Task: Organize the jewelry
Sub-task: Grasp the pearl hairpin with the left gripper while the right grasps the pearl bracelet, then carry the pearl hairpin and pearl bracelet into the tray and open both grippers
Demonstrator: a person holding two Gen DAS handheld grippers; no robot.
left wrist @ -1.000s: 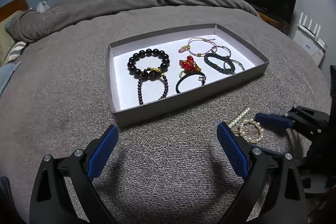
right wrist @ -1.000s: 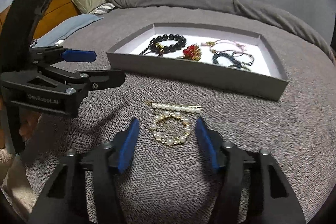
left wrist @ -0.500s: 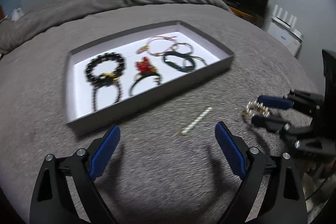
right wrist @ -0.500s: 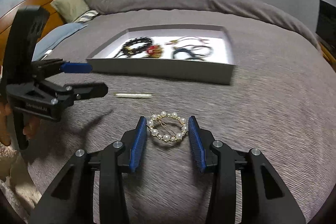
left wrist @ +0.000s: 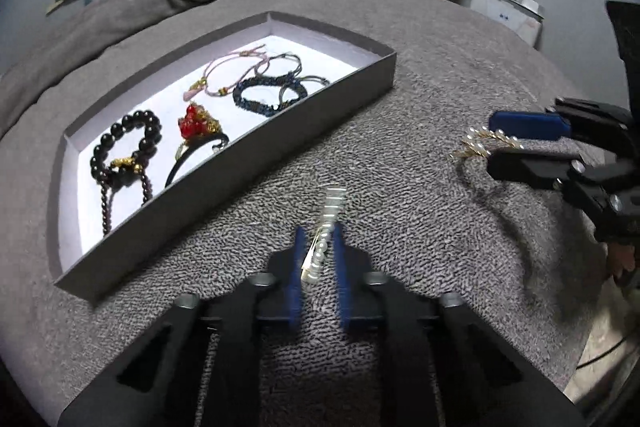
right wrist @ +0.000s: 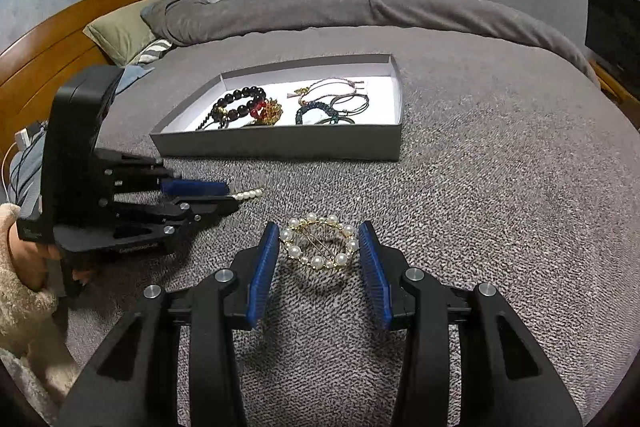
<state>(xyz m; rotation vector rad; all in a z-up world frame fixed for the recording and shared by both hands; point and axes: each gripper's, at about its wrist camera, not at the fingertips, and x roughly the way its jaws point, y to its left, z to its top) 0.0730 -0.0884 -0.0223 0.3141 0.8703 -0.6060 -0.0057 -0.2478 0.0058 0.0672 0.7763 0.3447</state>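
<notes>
Grey bedding (left wrist: 420,75) on a bed carries everything in this dim bedroom. On it, low in the centre of the left wrist view, the straight pearl hair clip (left wrist: 326,227) lies with its near end between the pads of the left tool (left wrist: 318,267), whose jaws have just closed almost fully onto it; motion blur makes the exact contact hard to judge. The round pearl hair clip (right wrist: 318,243) sits in the lower middle of the right wrist view, held half-wide by the right tool (right wrist: 318,263) and seemingly lifted off the blanket, judging by its shadow. Both pieces probably belong in the grey cardboard tray (right wrist: 280,147) above them, where bracelets already lie. Lift the straight clip level so it does not pivot or slip, and set it in the bare white stretch at the tray's right side, clear of the woven bracelets (left wrist: 272,91).
</notes>
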